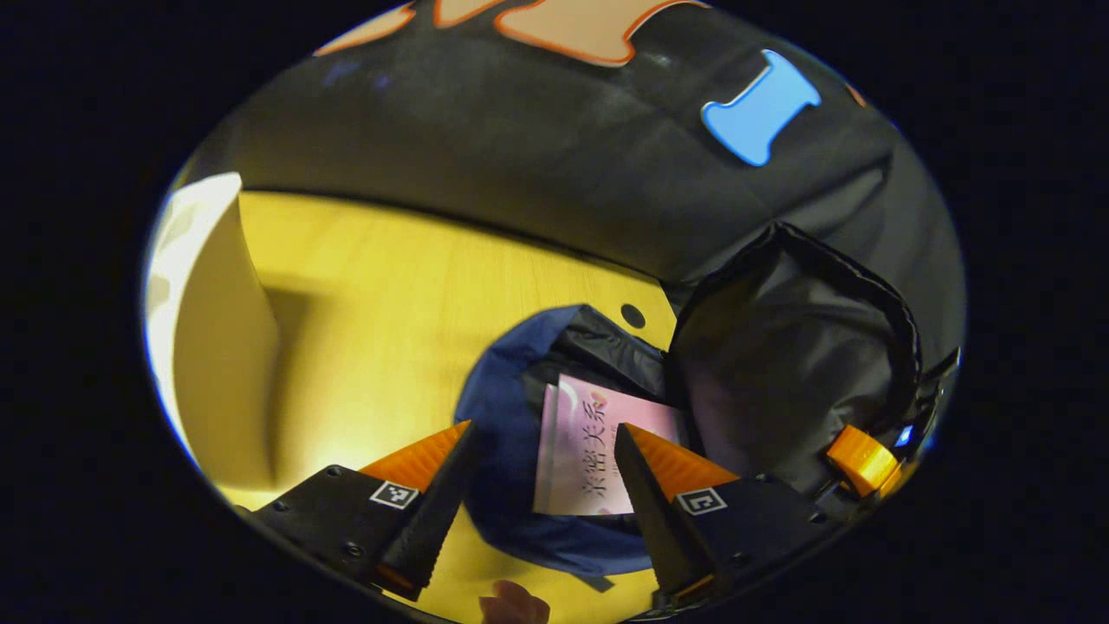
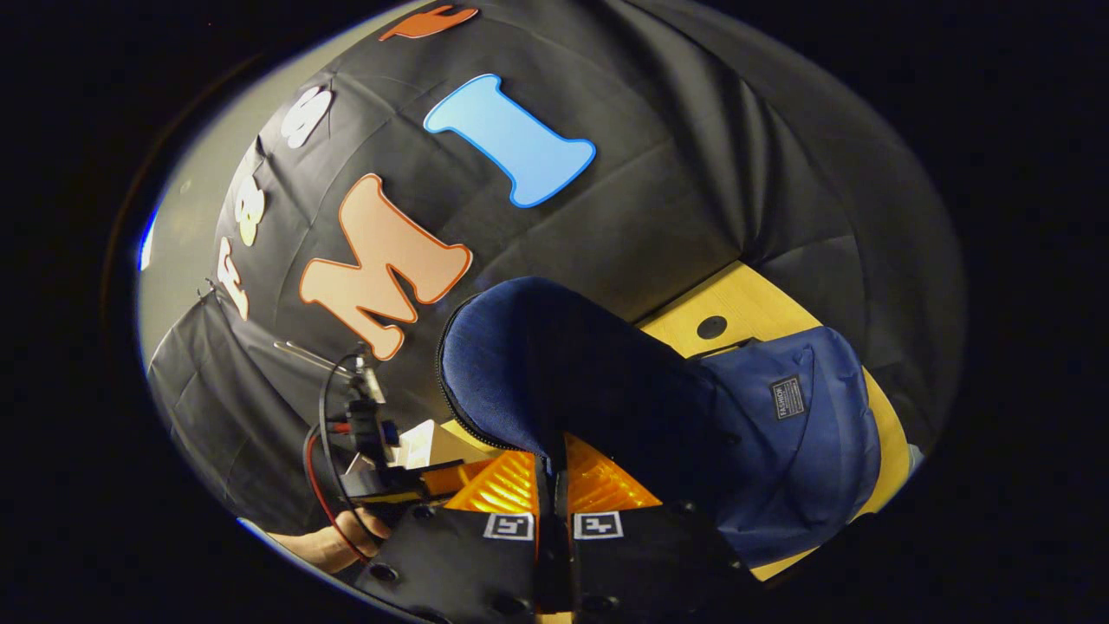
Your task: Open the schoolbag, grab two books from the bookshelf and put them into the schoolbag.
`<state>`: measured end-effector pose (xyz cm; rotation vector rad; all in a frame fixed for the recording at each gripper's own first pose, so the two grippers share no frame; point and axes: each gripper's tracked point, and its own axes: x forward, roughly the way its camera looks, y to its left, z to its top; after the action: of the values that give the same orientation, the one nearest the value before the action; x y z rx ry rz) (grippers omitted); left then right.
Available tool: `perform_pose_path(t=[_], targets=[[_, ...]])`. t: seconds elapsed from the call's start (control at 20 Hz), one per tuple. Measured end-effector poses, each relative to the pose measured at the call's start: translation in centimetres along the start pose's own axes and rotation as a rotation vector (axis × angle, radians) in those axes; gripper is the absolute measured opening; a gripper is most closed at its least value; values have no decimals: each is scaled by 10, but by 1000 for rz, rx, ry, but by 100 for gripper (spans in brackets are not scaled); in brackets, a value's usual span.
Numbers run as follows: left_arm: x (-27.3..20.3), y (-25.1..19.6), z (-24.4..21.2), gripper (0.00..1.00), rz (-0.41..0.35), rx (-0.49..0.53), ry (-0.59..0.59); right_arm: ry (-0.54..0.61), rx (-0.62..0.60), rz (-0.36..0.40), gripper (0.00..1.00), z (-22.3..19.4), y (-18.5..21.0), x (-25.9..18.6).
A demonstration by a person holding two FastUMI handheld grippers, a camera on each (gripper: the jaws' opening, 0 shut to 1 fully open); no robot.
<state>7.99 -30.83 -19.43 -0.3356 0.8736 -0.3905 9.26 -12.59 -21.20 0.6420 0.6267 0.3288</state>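
Note:
The blue schoolbag [image 1: 496, 407] lies open on the yellow table, and a pink book [image 1: 579, 451] rests inside its mouth. My left gripper [image 1: 544, 426] hovers open just above the opening, one finger on each side of the book, not pressing on it. The bag's flap [image 1: 780, 347] stands lifted at the right, dark lining showing, with part of my right gripper [image 1: 862, 459] at its lower edge. In the right gripper view, my right gripper [image 2: 552, 472] is shut on the edge of the blue flap [image 2: 537, 364], and the bag's front pocket [image 2: 806, 433] lies beyond.
A white bookshelf panel [image 1: 208, 329] stands at the left on the yellow table [image 1: 372, 295]. The table has a round hole [image 1: 632, 315] near the black cloth wall. A hand [image 2: 333, 542] holds the left gripper [image 2: 433, 481], with red and black cables above it.

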Motion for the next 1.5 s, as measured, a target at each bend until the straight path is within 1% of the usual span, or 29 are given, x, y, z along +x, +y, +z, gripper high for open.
perform_pose_path(t=[0.15, 0.2, 0.25, 0.4, 0.6, 0.65, 0.7, 0.95, 1.0, 1.05, 1.1, 1.15, 1.2, 1.25, 1.35, 1.4, 1.5], targets=[[-38, 20, 32, 92, 62, 132, -103, -4, -5, -6, 3, -1, -1, 0], [-49, 27, 38, 89, 82, 168, -136, -6, -8, -10, 3, 0, 0, 0], [-59, 32, 45, 96, 100, 193, -163, -6, -10, -12, 3, -1, 0, 0], [-95, 45, 68, 96, 136, 240, -250, -11, -7, -20, 3, -1, 0, -1], [-150, 71, 101, 96, 174, 238, -361, -16, -12, -32, 3, -2, 0, -3], [-164, 81, 109, 94, 188, 241, -385, -20, -13, -35, 3, -1, 1, -4], [-179, 92, 117, 96, 206, 245, -409, -20, -12, -37, 3, -2, 1, -4], [-239, 162, 155, 96, 312, 235, -485, -22, -7, -47, 3, -6, 0, -6], [-248, 177, 160, 95, 332, 233, -494, -26, -5, -51, 4, -5, -1, -7], [-259, 193, 165, 93, 353, 234, -505, -31, -3, -54, 2, -4, 0, -6], [-272, 210, 168, 95, 375, 233, -508, -36, 0, -56, 3, -4, 0, -5], [-280, 224, 170, 93, 385, 220, -515, -37, 3, -57, 3, -5, 0, -6], [-288, 235, 174, 95, 390, 207, -516, -37, 2, -59, 3, -6, -1, -5], [-294, 250, 176, 94, 406, 196, -512, -41, 2, -61, 3, -5, -2, -5], [-304, 287, 177, 95, 449, 190, -496, -47, 8, -67, 2, -5, -1, -4], [-305, 300, 177, 95, 451, 193, -488, -50, 10, -69, 3, -4, -2, -4], [-305, 328, 175, 95, 461, 164, -452, -50, 18, -73, 3, -6, -2, -3]])
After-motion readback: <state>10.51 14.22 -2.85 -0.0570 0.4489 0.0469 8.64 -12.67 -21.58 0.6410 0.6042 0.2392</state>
